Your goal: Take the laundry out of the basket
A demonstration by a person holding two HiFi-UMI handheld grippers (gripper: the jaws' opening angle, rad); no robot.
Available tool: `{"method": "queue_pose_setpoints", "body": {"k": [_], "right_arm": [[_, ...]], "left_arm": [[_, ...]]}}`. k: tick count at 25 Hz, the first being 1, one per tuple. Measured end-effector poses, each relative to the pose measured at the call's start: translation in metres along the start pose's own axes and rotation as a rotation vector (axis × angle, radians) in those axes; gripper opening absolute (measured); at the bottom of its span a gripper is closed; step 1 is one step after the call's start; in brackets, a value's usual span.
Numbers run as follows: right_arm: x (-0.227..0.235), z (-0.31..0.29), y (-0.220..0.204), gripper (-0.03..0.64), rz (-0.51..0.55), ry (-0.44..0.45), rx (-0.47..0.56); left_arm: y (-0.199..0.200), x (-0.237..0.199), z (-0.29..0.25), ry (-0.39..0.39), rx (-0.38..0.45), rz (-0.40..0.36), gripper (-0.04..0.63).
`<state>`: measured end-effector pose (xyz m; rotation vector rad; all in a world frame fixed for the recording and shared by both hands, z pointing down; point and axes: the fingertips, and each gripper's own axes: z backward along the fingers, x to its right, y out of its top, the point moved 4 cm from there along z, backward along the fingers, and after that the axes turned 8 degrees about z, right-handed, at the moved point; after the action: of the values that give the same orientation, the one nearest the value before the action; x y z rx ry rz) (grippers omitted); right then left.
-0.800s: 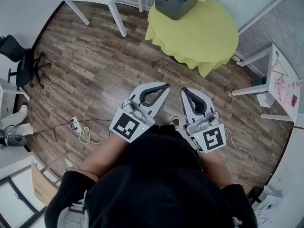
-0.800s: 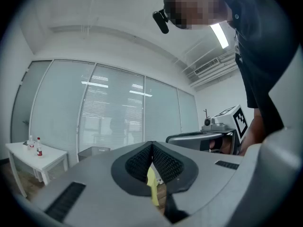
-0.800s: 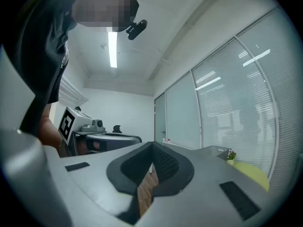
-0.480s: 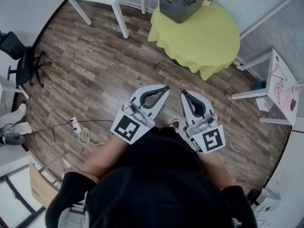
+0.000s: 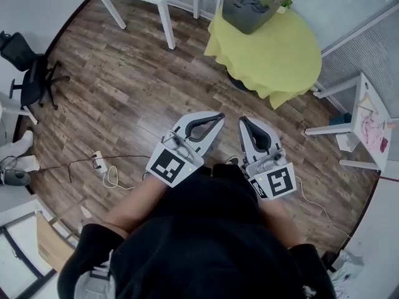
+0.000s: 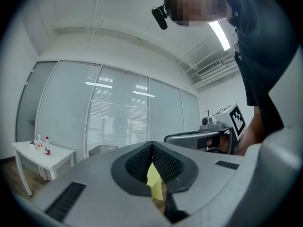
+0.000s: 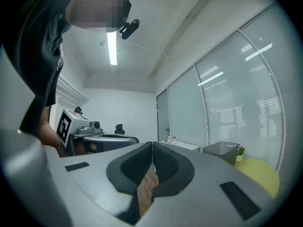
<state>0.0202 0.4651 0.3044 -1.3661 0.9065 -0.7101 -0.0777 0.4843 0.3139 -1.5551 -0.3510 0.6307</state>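
On the yellow-draped round counter (image 5: 274,55) well ahead, the grey basket (image 5: 249,23) sits near the far edge with dark laundry (image 5: 252,2) inside, and the left gripper (image 5: 218,116) and right gripper (image 5: 243,121), both closed on nothing, could shove it off if they arrive without spreading.

Your left gripper (image 5: 218,116) and right gripper (image 5: 244,121) are light grey with black-and-white square markers (image 5: 168,167), your floor (image 5: 118,86) is streaky brown plank, and the grey basket (image 5: 244,20) of dark laundry (image 5: 251,3) tops a yellow-green counter cloth (image 5: 274,55).
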Motion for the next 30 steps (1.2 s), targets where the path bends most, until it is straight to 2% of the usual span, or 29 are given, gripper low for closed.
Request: {"method": "queue_pose_setpoints", "body": {"k": [5,13,21,30], "right_arm": [[0.000,-0.016,0.002,0.023,0.015,0.015,0.003],[0.034,-0.042,-0.004,0.023,0.020,0.042,0.018],[0.097,-0.062,-0.008,0.023,0.026,0.059,0.030],[0.167,-0.073,-0.013,0.023,0.019,0.090,0.046]], "left_arm": [[0.002,-0.019,0.003,0.018,0.004,0.006,0.009],[0.006,-0.043,-0.027,0.032,-0.002,-0.018,0.009],[0.020,-0.065,-0.084,0.058,0.014,-0.037,0.009],[0.025,-0.076,-0.150,0.084,-0.009,-0.033,0.009]]}}
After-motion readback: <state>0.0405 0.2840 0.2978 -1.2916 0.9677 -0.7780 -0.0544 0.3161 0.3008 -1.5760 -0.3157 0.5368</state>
